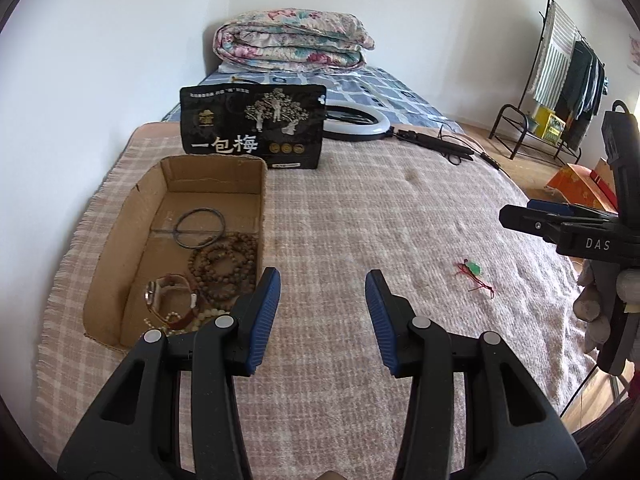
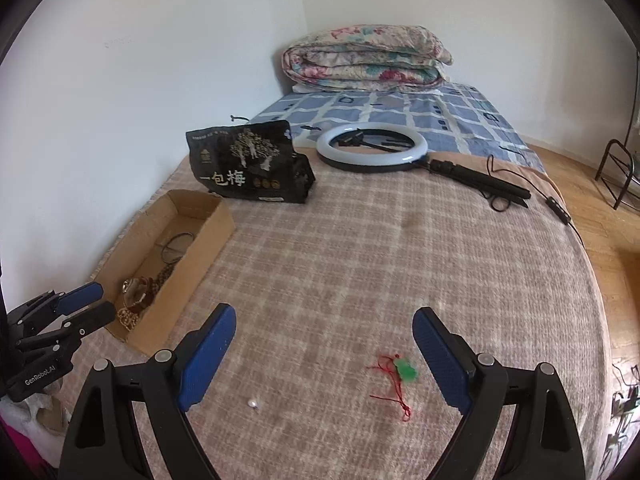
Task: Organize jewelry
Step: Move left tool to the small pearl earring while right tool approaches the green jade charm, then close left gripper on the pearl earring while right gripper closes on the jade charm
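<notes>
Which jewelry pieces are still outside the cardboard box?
Two: the green pendant on a red cord and a small pearl-like bead, both loose on the plaid blanket between the right gripper's open jaws. The rest lies inside the cardboard box.

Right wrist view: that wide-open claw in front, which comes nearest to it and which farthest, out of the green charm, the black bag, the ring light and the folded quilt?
From the right gripper:
1. Green charm with red cord, on the blanket by its right finger.
2. Black bag, standing farther back, to the left.
3. Ring light, just behind the bag, middle.
4. Folded quilt, at the far wall.
</notes>
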Motion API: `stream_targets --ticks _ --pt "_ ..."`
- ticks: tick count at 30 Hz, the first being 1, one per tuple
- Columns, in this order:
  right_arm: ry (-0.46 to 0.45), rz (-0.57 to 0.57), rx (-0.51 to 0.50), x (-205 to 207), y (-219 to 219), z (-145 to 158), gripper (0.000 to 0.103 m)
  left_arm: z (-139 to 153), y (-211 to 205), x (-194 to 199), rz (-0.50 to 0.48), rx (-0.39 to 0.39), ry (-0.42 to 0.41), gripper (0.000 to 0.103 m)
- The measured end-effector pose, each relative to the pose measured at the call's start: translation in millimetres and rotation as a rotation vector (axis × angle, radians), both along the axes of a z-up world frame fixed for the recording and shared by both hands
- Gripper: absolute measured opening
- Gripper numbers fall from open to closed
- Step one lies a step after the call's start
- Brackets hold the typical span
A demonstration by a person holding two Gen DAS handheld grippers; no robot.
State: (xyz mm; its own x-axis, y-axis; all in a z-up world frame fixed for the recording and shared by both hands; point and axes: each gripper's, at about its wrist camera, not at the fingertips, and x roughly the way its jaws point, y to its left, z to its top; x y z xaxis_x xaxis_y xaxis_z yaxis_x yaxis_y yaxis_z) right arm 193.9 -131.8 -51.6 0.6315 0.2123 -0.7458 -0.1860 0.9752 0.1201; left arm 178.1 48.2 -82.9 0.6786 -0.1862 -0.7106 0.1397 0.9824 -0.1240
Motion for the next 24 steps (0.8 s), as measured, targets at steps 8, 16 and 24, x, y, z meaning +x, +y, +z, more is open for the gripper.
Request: stream_targets --ticks 8,16,24 --pt "0.046 -0.01 0.005 -2 -34 -22 0.091 -23 -26 3 -0.059 -0.07 0.09 0.045" --pt "0.101 0.013 -0.023 4 -46 -49 0.086 -50 -46 2 -0.116 -0.053 0.146 0.037" --pt "0.164 0.046 -0.082 13 -51 -79 0.081 -80 -75 5 -0.179 -0.021 0.213 0.036"
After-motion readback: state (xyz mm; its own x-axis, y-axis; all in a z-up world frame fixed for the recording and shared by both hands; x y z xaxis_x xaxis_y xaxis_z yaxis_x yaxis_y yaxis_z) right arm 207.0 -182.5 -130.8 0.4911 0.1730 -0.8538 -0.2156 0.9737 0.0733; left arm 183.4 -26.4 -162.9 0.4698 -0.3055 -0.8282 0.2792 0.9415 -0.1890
